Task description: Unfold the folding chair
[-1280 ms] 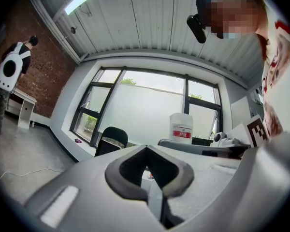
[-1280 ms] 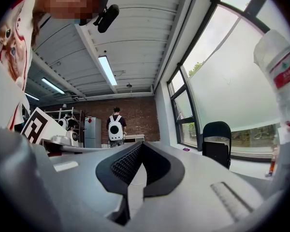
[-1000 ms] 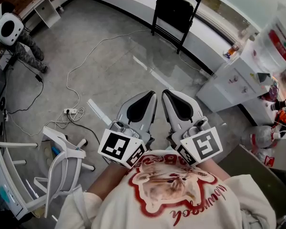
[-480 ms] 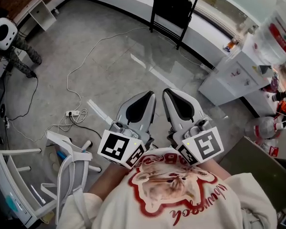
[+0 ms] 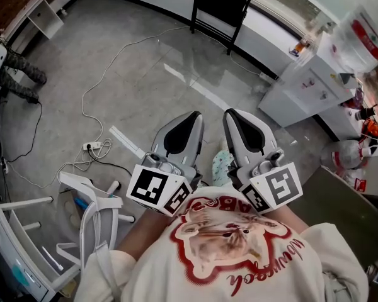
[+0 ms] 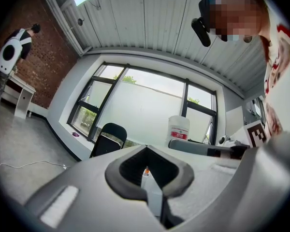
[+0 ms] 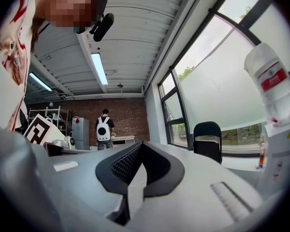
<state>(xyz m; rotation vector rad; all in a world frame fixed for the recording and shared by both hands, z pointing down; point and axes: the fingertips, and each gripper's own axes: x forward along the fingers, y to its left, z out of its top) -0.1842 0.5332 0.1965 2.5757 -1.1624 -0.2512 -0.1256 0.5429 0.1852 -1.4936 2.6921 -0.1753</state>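
Workshop-type lab room. Bare grey floor stretching out from a big window; brick wall running left of the window; loose cable and power strip lying well away from it; white cabinet standing near it.

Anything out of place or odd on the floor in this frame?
A loose white cable snakes across the floor from a power strip toward the folding chair, in the walking path.
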